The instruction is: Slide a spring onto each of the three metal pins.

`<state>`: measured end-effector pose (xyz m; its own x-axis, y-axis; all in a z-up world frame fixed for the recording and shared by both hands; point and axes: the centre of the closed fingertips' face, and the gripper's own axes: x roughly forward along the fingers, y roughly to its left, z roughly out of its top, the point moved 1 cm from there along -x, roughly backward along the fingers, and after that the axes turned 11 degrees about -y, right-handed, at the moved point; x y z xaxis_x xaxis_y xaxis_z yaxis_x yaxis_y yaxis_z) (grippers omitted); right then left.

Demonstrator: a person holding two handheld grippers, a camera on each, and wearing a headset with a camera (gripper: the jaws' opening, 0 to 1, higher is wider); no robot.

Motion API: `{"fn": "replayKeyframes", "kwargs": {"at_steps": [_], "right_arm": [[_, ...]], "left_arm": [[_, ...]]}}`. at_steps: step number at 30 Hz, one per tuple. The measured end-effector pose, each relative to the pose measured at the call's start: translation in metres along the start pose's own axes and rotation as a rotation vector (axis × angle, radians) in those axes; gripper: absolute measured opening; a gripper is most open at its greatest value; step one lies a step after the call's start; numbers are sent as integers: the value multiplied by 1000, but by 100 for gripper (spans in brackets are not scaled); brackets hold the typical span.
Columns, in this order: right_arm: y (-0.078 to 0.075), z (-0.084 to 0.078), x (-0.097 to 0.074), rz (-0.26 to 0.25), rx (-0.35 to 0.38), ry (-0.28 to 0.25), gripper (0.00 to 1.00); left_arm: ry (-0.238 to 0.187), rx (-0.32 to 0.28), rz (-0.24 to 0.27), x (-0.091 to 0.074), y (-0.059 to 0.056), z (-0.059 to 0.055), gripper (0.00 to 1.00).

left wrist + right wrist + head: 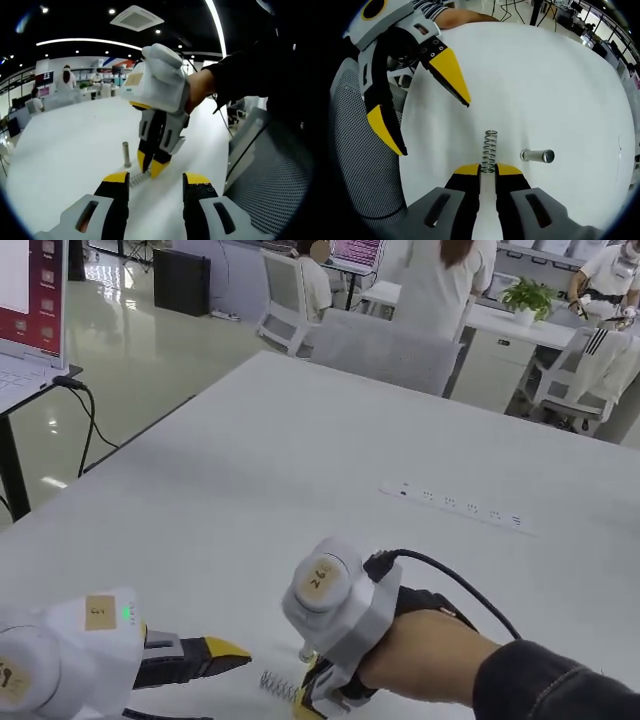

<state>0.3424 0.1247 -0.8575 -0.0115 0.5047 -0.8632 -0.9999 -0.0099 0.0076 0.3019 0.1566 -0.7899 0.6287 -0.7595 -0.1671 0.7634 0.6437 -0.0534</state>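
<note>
A small coil spring (490, 147) lies along the white table (555, 90), and my right gripper (488, 170) is shut on its near end. Just to its right stands a short metal pin (537, 155), apart from the spring. My left gripper (156, 178) is open and holds nothing. From the left gripper view, the right gripper (150, 166) points down with the spring (135, 179) at its tips and the pin (126, 154) upright beside it. In the head view the left gripper (232, 668) faces the right gripper (302, 696) across the spring (278, 685).
A white power strip (455, 505) lies on the table further out. A grey mesh chair (265, 165) stands close to the table's near edge. Several people sit or stand at desks behind the table, and a laptop (30, 310) is at the far left.
</note>
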Motion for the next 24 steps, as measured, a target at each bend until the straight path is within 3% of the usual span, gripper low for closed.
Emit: {"fn": "replayKeyframes", "kwargs": {"at_steps": [10,17,24], "right_arm": [[8,6,-20,18,-30,7,8],[20,8,-41,76,-61,19,8],[30,10,-58,99,-103,21,8]], "left_arm": [[6,1,-6,2,0,-2,35],[3,10,-25,4,-1,0,34],[3,25,-56,8,-5,3,30]]}}
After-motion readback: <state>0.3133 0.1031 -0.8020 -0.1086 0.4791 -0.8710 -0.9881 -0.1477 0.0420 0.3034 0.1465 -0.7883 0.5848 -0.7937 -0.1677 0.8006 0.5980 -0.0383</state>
